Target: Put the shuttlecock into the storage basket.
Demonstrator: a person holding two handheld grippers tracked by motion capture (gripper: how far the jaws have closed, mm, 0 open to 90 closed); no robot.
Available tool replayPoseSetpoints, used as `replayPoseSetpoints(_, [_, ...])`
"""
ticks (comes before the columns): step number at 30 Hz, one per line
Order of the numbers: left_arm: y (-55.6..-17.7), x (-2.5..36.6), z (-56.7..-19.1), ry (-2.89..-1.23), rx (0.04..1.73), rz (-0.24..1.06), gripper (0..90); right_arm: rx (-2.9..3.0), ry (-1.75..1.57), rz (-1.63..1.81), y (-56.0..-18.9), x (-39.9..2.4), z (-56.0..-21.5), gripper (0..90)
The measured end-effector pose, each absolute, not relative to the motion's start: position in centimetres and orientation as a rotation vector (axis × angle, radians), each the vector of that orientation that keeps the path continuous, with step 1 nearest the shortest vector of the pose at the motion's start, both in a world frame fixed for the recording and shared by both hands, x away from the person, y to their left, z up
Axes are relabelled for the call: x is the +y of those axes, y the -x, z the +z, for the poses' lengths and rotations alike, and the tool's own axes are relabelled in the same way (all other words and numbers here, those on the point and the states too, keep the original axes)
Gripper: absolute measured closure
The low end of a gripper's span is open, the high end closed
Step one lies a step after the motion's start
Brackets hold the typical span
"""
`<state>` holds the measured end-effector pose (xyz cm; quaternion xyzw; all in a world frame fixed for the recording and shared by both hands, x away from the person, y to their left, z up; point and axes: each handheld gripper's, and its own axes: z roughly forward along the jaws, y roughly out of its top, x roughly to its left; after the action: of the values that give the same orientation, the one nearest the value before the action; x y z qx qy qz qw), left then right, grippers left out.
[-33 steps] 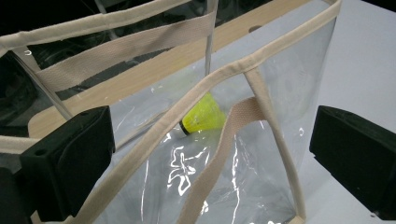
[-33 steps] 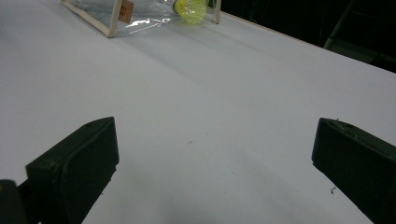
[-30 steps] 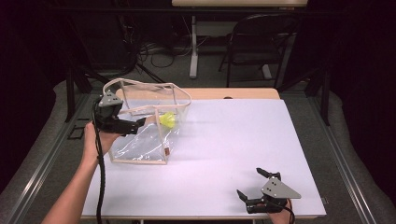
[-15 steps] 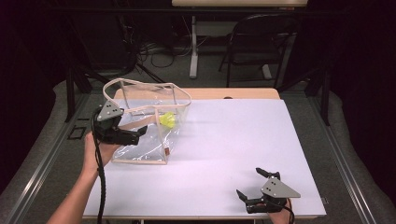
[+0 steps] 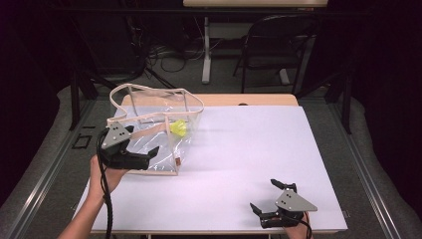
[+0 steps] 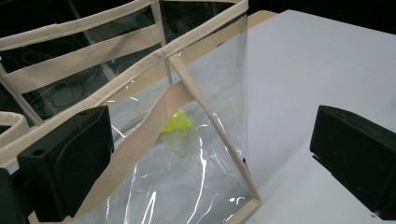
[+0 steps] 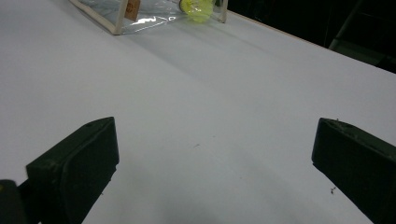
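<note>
Left gripper (image 5: 149, 155) hangs at the near left corner of the clear bag (image 5: 164, 134), jaws spread wide with nothing clamped between them. In the left gripper view one jaw sits against the bag's beige strap (image 6: 140, 135) and front wall, while the other jaw stands out over bare tabletop (image 5: 259, 149), so the bag's corner edge lies in the gap. Compared with a second ago, this gripper has dropped lower and drawn back toward the person, from beside the bag's upper rim to down near its base; the hand (image 5: 104, 174) and forearm have followed it. The bag itself, which stands on the left part of the tabletop leaning slightly, looks unmoved, and so does the yellow-green object (image 5: 178, 128) inside it, near the bag's far right wall.

Right gripper (image 5: 266, 199) rests on the tabletop at the near right edge, well apart from the bag, jaws likewise wide open and empty; the right gripper view shows plain white surface between them, with the bag and the yellow-green object (image 7: 198, 8) far off at the top. It has kept its place across all the frames.

By count: two grippers, one clear bag with beige trim and loop handles, one yellow-green object inside it, one small tan tag (image 5: 177, 161) on the bag's near edge. Behind the tabletop stands one dark chair (image 5: 278, 50).
</note>
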<state>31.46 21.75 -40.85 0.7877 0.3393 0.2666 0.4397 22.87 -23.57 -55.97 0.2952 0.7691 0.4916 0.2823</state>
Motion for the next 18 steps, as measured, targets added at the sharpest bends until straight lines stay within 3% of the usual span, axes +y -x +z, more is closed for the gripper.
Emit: replayPoseSetpoints(18, [-29.2, 21.1, -44.3, -1.958, 0.798, 0.649, 0.0, 2.061, -0.790, 1.309, -22.9, -23.6, -56.0, 0.2])
